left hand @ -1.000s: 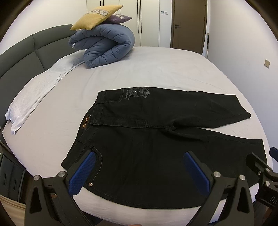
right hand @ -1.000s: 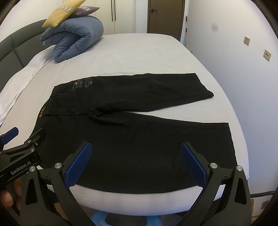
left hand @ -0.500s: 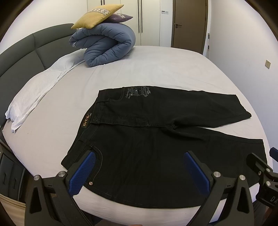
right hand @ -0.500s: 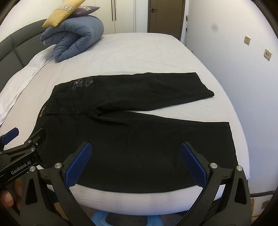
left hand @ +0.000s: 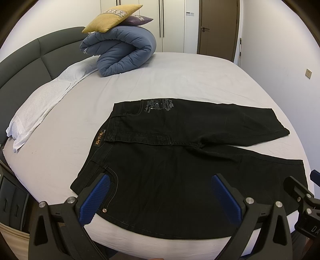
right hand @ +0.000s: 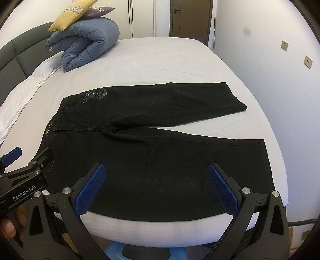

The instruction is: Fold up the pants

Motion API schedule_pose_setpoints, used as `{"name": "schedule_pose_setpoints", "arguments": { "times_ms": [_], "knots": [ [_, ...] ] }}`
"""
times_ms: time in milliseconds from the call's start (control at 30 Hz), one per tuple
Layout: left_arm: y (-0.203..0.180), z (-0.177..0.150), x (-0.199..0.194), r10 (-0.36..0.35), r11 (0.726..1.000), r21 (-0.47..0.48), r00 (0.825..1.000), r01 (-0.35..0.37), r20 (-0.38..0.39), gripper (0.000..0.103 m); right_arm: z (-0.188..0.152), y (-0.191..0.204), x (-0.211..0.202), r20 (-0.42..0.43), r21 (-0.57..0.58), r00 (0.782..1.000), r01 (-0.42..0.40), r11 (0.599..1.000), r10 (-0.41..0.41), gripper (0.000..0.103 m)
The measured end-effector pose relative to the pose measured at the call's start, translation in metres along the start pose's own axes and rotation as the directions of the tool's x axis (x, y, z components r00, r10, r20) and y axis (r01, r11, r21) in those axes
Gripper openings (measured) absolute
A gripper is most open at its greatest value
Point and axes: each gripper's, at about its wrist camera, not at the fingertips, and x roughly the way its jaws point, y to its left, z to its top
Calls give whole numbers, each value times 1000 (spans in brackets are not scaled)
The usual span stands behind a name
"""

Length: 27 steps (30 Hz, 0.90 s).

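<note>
Black pants [left hand: 170, 160] lie spread flat on the bed, waistband to the left, both legs running right; they show in the right wrist view [right hand: 160, 140] too. The near leg reaches the bed's front edge. My left gripper [left hand: 160, 192] is open and empty, hovering over the near hip and pocket area. My right gripper [right hand: 158, 184] is open and empty, hovering over the near leg. Neither touches the cloth.
A rolled blue duvet [left hand: 124, 52] with a yellow cushion [left hand: 112, 18] on top sits at the far left of the bed. A white pillow [left hand: 42, 104] lies along the grey headboard [left hand: 26, 66]. A wall [right hand: 280, 80] stands close on the right.
Both grippers have risen very slightly; the pants and the bed look the same.
</note>
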Motion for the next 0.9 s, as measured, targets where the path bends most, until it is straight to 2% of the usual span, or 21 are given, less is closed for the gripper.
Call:
{"name": "schedule_pose_setpoints", "arguments": {
  "times_ms": [900],
  "knots": [
    [3, -6, 2, -1, 1000, -1, 1000, 1, -5, 103, -5, 2, 1, -6, 7, 1000, -13, 1000, 13, 103]
  ]
}}
